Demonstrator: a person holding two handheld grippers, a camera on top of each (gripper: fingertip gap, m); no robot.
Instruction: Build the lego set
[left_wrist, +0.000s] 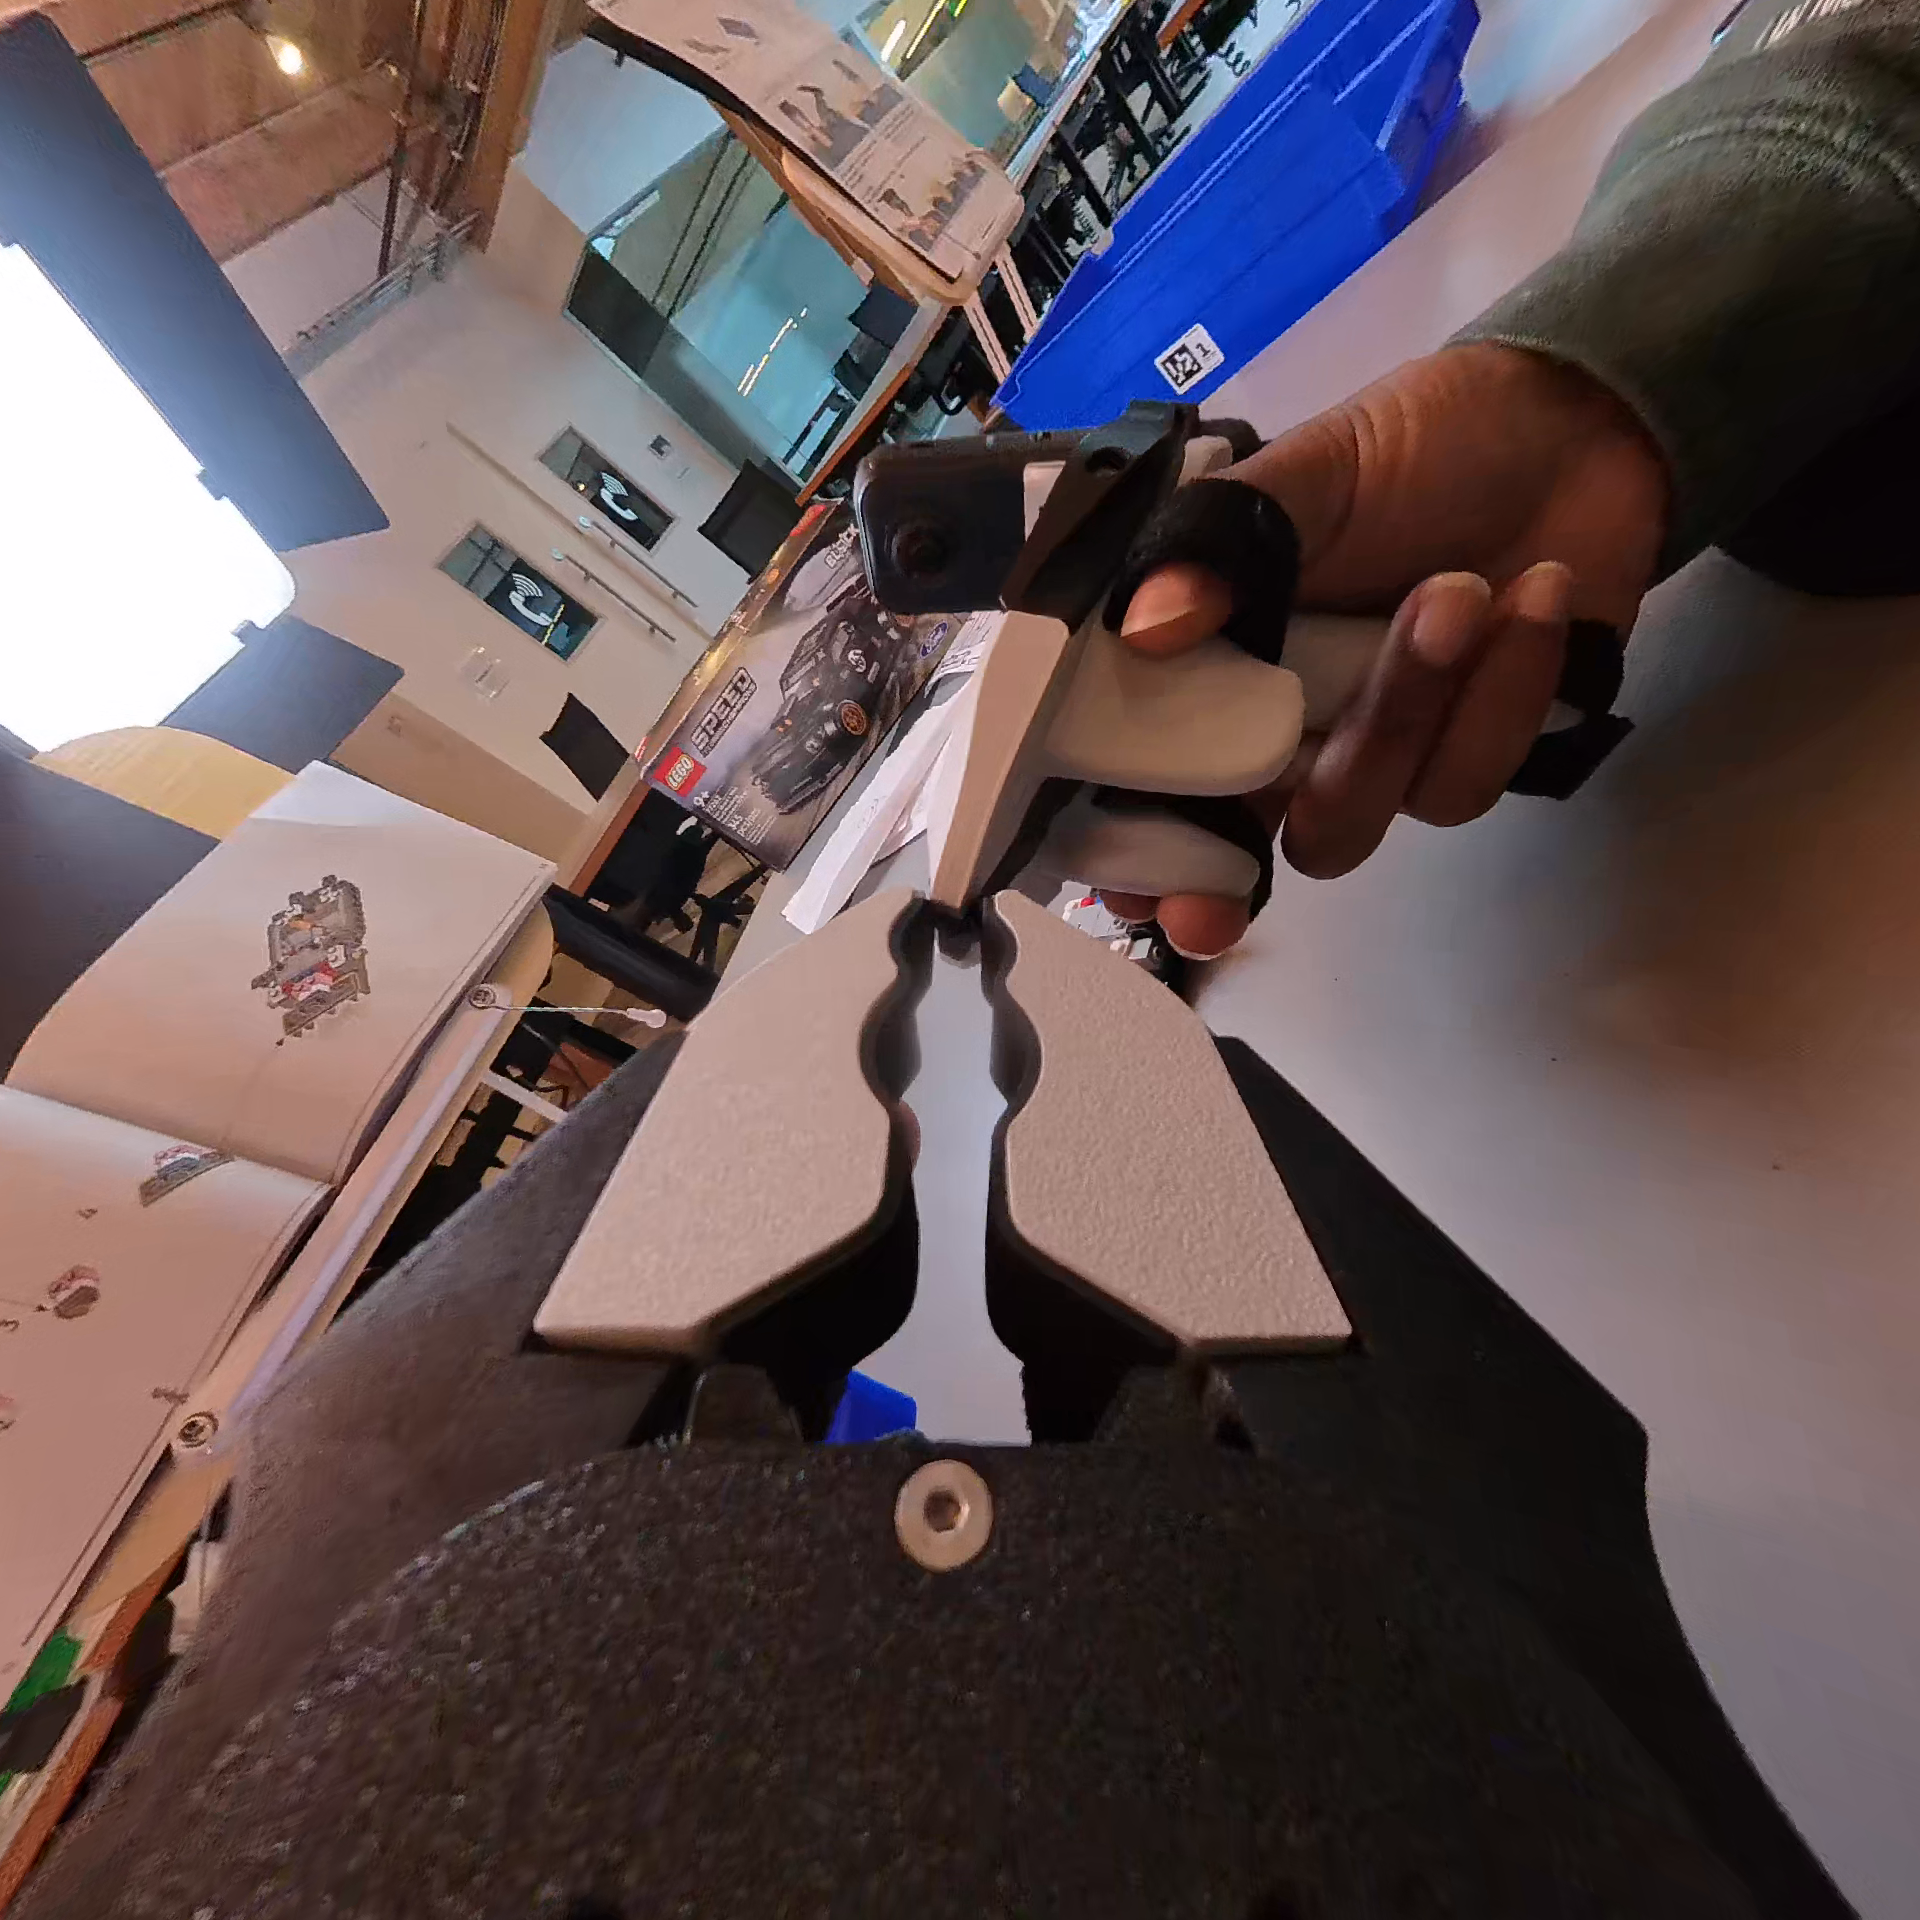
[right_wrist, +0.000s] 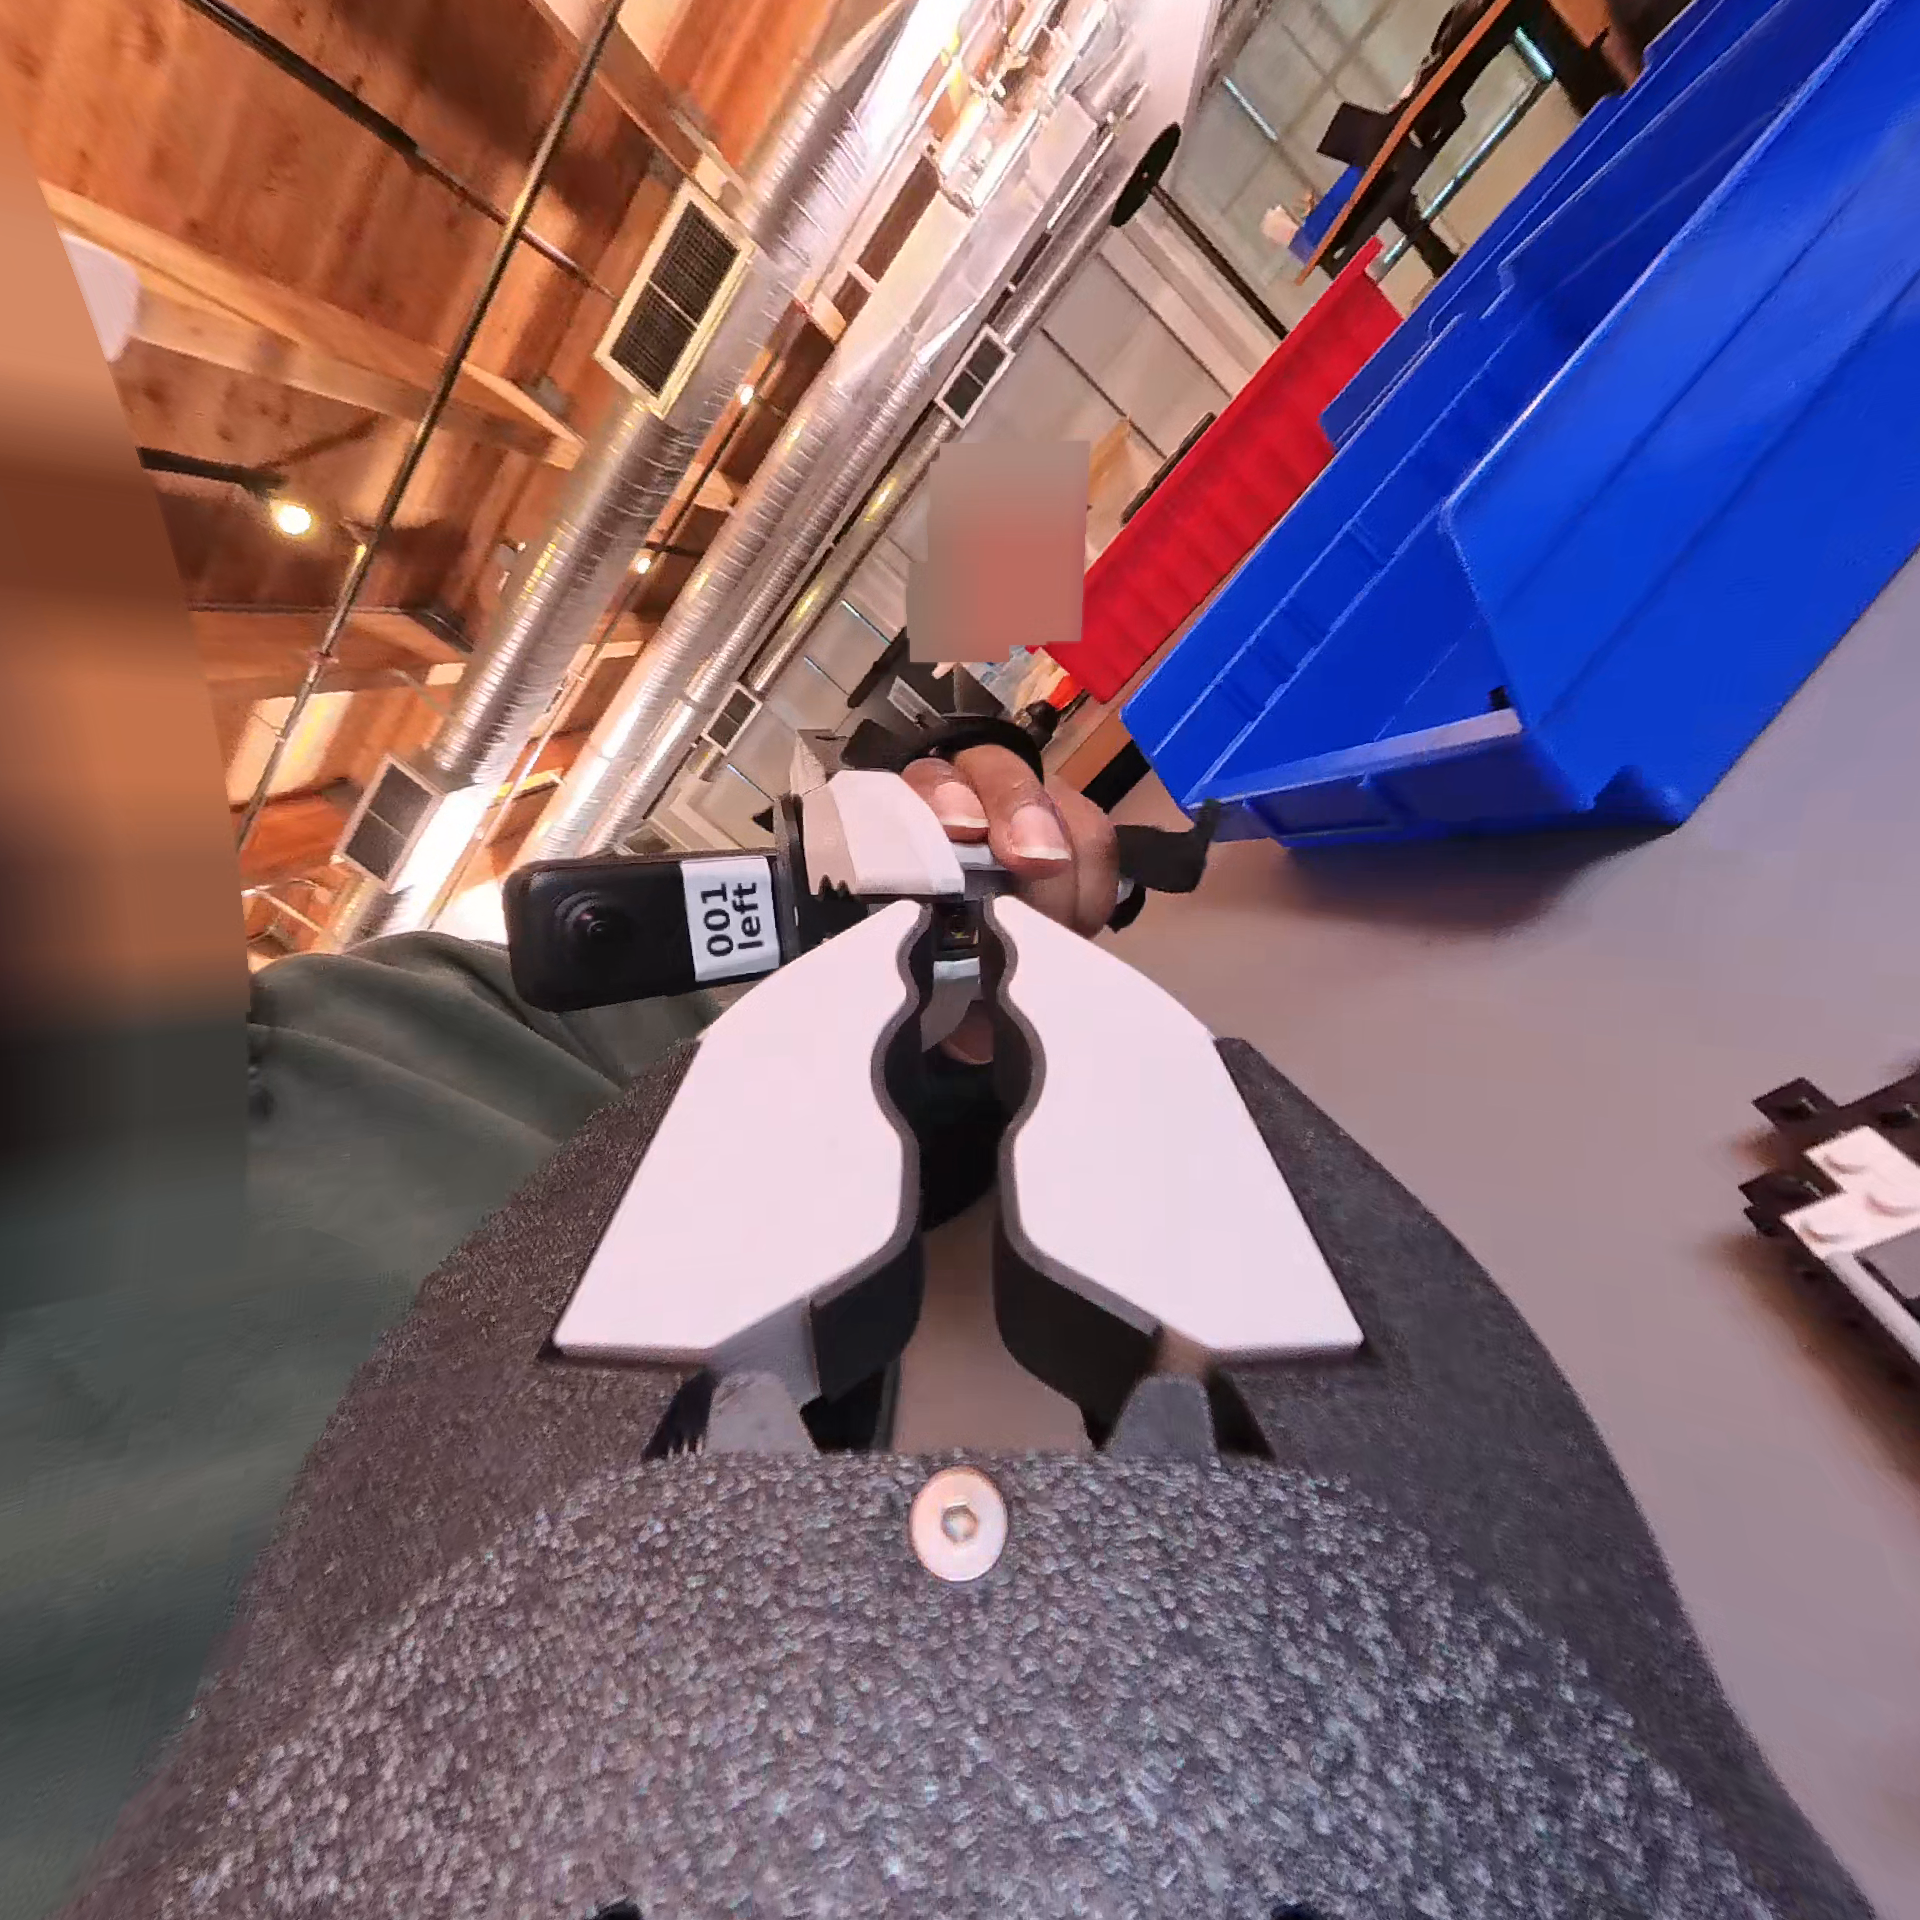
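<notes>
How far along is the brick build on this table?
Done: a partly built black and white brick assembly lies on the grey table. In hand: the left gripper and the right gripper meet tip to tip, fingers seemingly closed on a small dark piece. Left: that piece is apart from the assembly, and the instruction booklet lies open. How many steps remain cannot be told.
</notes>
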